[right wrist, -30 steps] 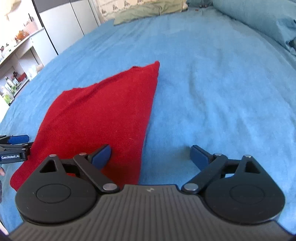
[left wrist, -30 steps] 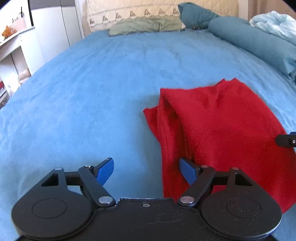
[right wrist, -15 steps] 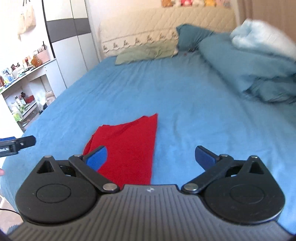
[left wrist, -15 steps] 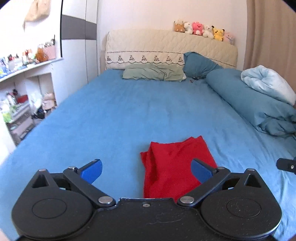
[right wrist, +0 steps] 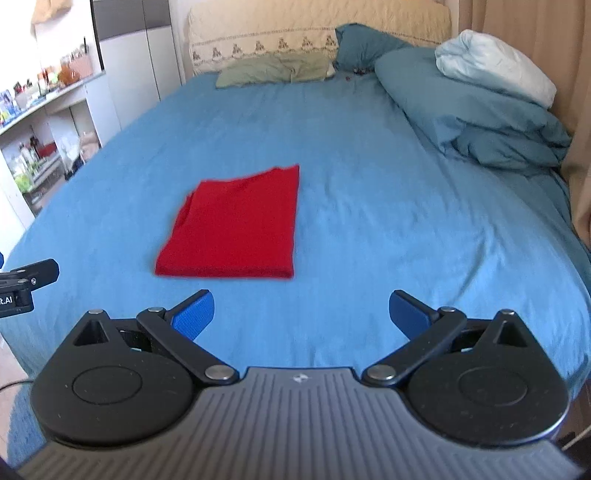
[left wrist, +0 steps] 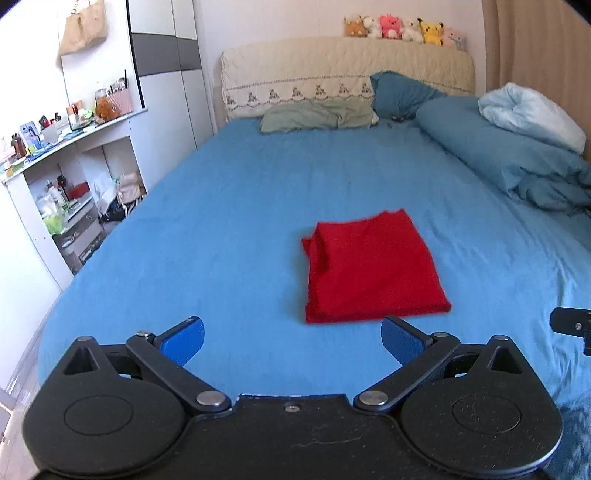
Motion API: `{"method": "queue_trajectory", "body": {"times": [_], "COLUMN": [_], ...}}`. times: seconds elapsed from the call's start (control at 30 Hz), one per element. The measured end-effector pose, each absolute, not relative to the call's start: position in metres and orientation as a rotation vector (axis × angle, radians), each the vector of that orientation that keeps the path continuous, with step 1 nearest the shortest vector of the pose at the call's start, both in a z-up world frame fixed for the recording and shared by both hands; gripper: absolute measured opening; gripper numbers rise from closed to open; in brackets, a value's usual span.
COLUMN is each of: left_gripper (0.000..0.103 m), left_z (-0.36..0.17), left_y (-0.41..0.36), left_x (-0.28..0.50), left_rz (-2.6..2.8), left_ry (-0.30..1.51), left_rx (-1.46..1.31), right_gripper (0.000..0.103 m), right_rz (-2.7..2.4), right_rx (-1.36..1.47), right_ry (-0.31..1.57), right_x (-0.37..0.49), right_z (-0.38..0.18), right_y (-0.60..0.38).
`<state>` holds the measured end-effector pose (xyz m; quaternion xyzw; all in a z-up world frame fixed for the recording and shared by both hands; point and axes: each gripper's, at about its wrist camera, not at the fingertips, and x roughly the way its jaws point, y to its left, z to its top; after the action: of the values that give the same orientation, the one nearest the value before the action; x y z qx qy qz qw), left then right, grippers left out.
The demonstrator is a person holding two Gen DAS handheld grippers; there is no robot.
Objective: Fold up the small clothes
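Your red cloth (left wrist: 369,269) lies folded into a flat, roughly square packet on the blue bedsheet (left wrist: 229,229), ahead of both tongs and touching neither. From your left gripper (left wrist: 291,338) it sits ahead and a little to the right, its near edge just past the right fingertip; from your right gripper (right wrist: 301,312) it sits ahead and to the left. Its left side shows a few stacked layers at the fold.

The sheet around it is smooth, with only light creases. Farther ahead, at the head of the bed, you have a green pillow (left wrist: 317,116), a dark blue pillow (left wrist: 399,94) and a cream quilted headboard (left wrist: 343,74) with a row of soft toys (left wrist: 402,27) on top. Ahead and to the right lies a rolled teal duvet (right wrist: 469,110) with a pale blue blanket (right wrist: 495,70) on it, beside a beige curtain (right wrist: 535,44). To the left stand white shelves (left wrist: 62,177) crowded with small items and a wardrobe (left wrist: 166,74).

Both of your tongs hang above the near end of the bed with their jaws spread wide and nothing between the blue pads; the left jaws have just been opening.
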<state>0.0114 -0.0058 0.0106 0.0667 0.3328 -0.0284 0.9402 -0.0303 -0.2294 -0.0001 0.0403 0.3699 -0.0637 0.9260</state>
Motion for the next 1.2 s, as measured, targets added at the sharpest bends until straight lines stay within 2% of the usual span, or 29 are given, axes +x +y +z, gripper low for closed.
{"method": "queue_trajectory", "body": {"times": [0.33, 1.2], "left_gripper": [0.103, 0.103], "left_z": [-0.007, -0.003], "left_y": [-0.009, -0.005], "left_x": [-0.005, -0.010], "left_rz": [-0.051, -0.057], "left_ry": [0.689, 0.655], "left_rx": [0.151, 0.149], "right_gripper": [0.103, 0.103], "right_rz": [-0.151, -0.156], "right_rx": [0.085, 0.083], "right_ry": [0.824, 0.836], "right_x": [-0.042, -0.041], "right_z": [-0.028, -0.031], "right_y": [-0.221, -0.224]}}
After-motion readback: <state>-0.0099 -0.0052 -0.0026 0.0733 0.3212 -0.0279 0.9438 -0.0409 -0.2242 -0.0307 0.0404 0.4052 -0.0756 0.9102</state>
